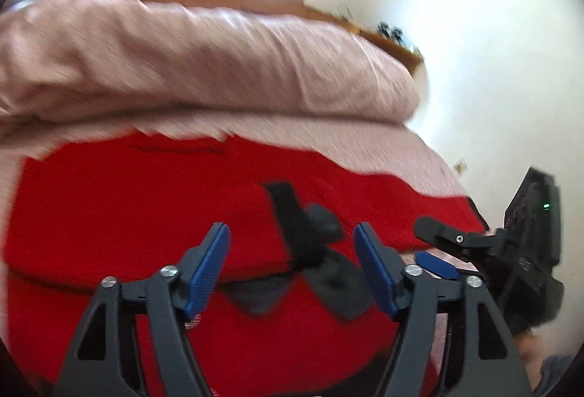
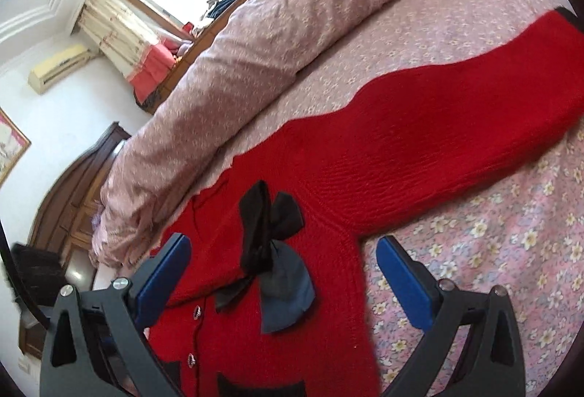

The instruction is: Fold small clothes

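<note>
We see the red cardigan (image 2: 365,156) spread on the bed (image 2: 492,232), its black bow (image 2: 270,236) at the collar. Left tongs (image 1: 292,251) stand apart over the bow, gripping nothing. Only the right view shows the sleeve (image 2: 474,97) stretched out, the buttons (image 2: 197,313), and right tongs (image 2: 283,258) apart, empty. The left view is blurred.

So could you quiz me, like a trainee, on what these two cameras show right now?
1. True or false: the red knitted cardigan lies on a flowered bed sheet.
2. What sits at the cardigan's neck? A) a black bow B) a zip C) a hood
3. Is either the left gripper or the right gripper clamped on cloth?

Key: 1 true; 2 A; 3 no, both stand open, holding nothing.
</note>
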The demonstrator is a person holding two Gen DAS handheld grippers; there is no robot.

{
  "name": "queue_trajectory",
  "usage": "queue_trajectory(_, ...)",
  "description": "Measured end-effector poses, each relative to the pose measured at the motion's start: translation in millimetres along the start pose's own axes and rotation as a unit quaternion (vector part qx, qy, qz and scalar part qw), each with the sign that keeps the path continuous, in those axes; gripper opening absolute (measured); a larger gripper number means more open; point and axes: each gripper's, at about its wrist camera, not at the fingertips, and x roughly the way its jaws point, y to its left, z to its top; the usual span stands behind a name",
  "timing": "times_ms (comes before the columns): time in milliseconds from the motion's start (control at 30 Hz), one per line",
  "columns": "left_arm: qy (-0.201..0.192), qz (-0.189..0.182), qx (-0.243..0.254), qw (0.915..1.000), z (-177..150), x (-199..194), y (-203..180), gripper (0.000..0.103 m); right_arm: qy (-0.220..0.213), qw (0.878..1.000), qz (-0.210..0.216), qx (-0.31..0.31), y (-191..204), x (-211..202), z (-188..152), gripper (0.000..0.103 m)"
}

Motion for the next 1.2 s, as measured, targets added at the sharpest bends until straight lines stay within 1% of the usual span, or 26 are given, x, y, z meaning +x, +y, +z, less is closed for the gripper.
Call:
queue_trajectory(67,-0.025,0.032,0.003,0.9992,3.0,-18.9,22.1,0.071,0.008,1.000,0.002,-0.002,4.9,5.8,-0.3,0.103)
queue_trajectory(133,-0.042,0.074,0.010,0.9963,4.7,-29.7,49.1,0.074,0.018,1.000,0.016,0.002,8.6,10.6,-0.1,0.103)
queue_trajectory(167,-0.044,0.119,0.012,0.9918,6.2,-29.3,66.3,0.074,0.020,0.999,0.025,0.001,10.7,12.7,0.2,0.103)
queue_trajectory(200,-0.043,0.156,0.014,0.9868,7.5,-26.2,78.1,0.074,0.021,0.999,0.032,-0.004,15.6,16.7,0.5,0.103)
queue_trajectory(267,-0.045,0.227,0.012,0.9728,8.2,-17.6,104.8,0.074,0.023,0.999,0.036,-0.013,22.4,22.0,-0.6,0.103)
queue_trajectory(300,-0.045,0.253,0.008,0.9664,6.7,-12.1,119.4,0.074,0.028,0.999,0.038,-0.017,26.4,27.2,-1.1,0.103)
queue_trajectory(333,-0.041,0.271,0.002,0.9617,2.7,-5.5,132.8,0.074,0.036,0.998,0.041,-0.022,31.5,34.1,-2.0,0.103)
queue_trajectory(367,-0.032,0.281,-0.004,0.9592,-4.1,2.5,144.6,0.074,0.044,0.998,0.043,-0.027,35.8,41.1,-3.4,0.103)
queue_trajectory(400,-0.016,0.280,-0.017,0.9596,-9.6,10.0,153.6,0.074,0.052,0.997,0.043,-0.033,39.6,48.6,-5.1,0.103)
queue_trajectory(433,0.013,0.266,-0.043,0.9630,-14.9,17.5,165.7,0.074,0.060,0.997,0.035,-0.044,43.8,58.4,-7.4,0.102)
queue_trajectory(467,0.038,0.243,-0.074,0.9665,-17.6,22.6,178.5,0.074,0.067,0.996,0.026,-0.054,46.2,65.8,-9.6,0.101)
queue_trajectory(500,0.035,0.223,-0.104,0.9686,-18.5,19.8,189.8,0.074,0.078,0.995,0.017,-0.065,47.6,74.3,-12.1,0.095)
queue_trajectory(533,0.025,0.214,-0.114,0.9699,-18.4,15.7,193.8,0.074,0.090,0.993,0.008,-0.073,47.8,82.4,-15.3,0.086)
queue_trajectory(567,0.014,0.200,-0.124,0.9718,-20.3,10.7,196.7,0.074,0.097,0.992,0.003,-0.076,47.1,88.7,-17.7,0.084)
queue_trajectory(600,0.011,0.195,-0.127,0.9725,-22.1,8.8,197.3,0.074,0.105,0.991,0.001,-0.078,46.2,95.0,-20.3,0.084)
queue_trajectory(667,0.008,0.188,-0.131,0.9734,-24.1,6.0,197.2,0.074,0.097,0.992,-0.001,-0.086,45.5,96.6,-20.4,0.078)
queue_trajectory(700,0.009,0.188,-0.132,0.9733,-24.7,5.6,197.4,0.074,0.091,0.992,-0.005,-0.088,45.7,95.9,-19.3,0.065)
queue_trajectory(733,0.010,0.189,-0.131,0.9731,-25.3,4.7,196.9,0.074,0.087,0.992,-0.008,-0.088,45.4,95.1,-18.9,0.032)
queue_trajectory(767,0.010,0.191,-0.129,0.9730,-28.2,4.3,193.6,0.074,0.083,0.992,-0.015,-0.089,45.6,93.8,-18.7,0.013)
queue_trajectory(800,0.011,0.193,-0.127,0.9728,-28.2,5.0,192.5,0.074,0.080,0.992,-0.030,-0.090,45.4,91.9,-17.9,0.011)
queue_trajectory(900,0.014,0.196,-0.124,0.9726,-26.5,9.5,191.6,0.074,0.083,0.993,-0.020,-0.082,46.2,86.7,-16.6,0.011)
queue_trajectory(1033,0.016,0.198,-0.122,0.9724,-24.2,14.3,192.3,0.074,0.088,0.992,-0.029,-0.089,47.4,81.6,-17.1,0.011)
queue_trajectory(1133,0.020,0.202,-0.117,0.9720,-22.2,18.1,193.0,0.074,0.119,0.989,-0.054,-0.074,36.9,92.4,-21.9,0.015)
queue_trajectory(1167,0.021,0.203,-0.116,0.9720,-21.7,19.4,193.4,0.074,0.119,0.990,-0.050,-0.063,32.6,92.7,-21.9,0.015)
queue_trajectory(1200,0.023,0.206,-0.114,0.9717,-21.5,20.6,192.7,0.074,0.116,0.991,-0.042,-0.051,29.5,90.5,-20.5,0.018)
